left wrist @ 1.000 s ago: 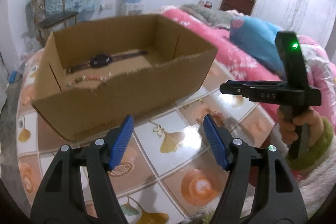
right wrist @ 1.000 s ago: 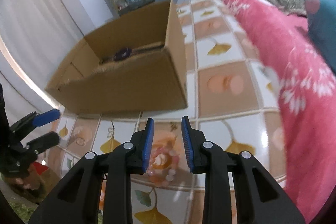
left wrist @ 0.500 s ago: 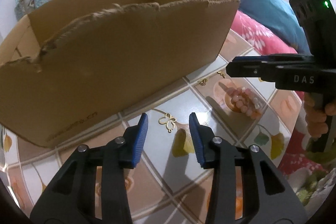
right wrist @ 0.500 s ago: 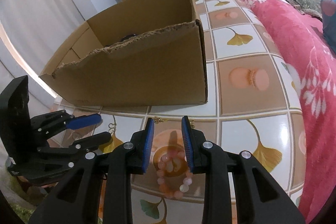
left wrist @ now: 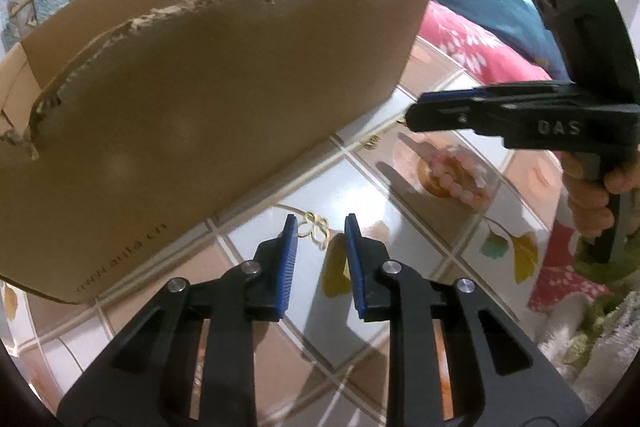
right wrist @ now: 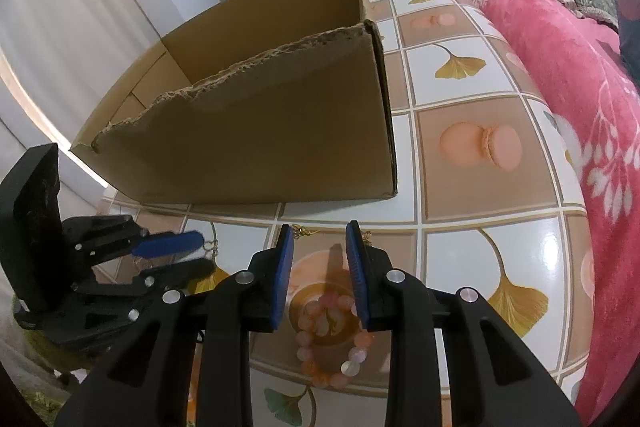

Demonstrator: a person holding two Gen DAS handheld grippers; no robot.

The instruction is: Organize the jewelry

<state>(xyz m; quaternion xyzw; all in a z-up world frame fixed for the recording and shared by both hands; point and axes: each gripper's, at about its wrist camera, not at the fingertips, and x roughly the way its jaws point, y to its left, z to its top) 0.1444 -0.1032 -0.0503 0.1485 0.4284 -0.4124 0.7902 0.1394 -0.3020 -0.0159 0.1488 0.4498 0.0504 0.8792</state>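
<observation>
Two black hand-held grippers with ribbed blue pads work low over a glossy tiled tabletop [right wrist: 480, 227] printed with ginkgo leaves and macarons. Largest in view is the brown corrugated cardboard box [left wrist: 208, 115], open-topped, its near wall torn to a ragged, fibrous edge; it stands on the far left part of the table. To the right lies a fuzzy pink blanket with white leaf print [right wrist: 580, 75].

Near the box's right corner rests the pink bead bracelet [right wrist: 332, 343], a ring of smooth round beads lying flat on a macaron tile. Further left, just off the box's near wall, lies a small gold butterfly-shaped charm [left wrist: 316, 229] of thin wire.

Compared with a second ago, both grippers have dropped closer to the table, and the box's interior, then visible with a dark watch in it, is now hidden behind the near wall.

Left gripper [left wrist: 320, 247] is narrowly parted, its pads flanking the near end of the gold charm without clearly touching it. Right gripper [right wrist: 320, 267] is likewise narrowly parted, hovering with the bracelet's far beads between its pads, gripping nothing.
</observation>
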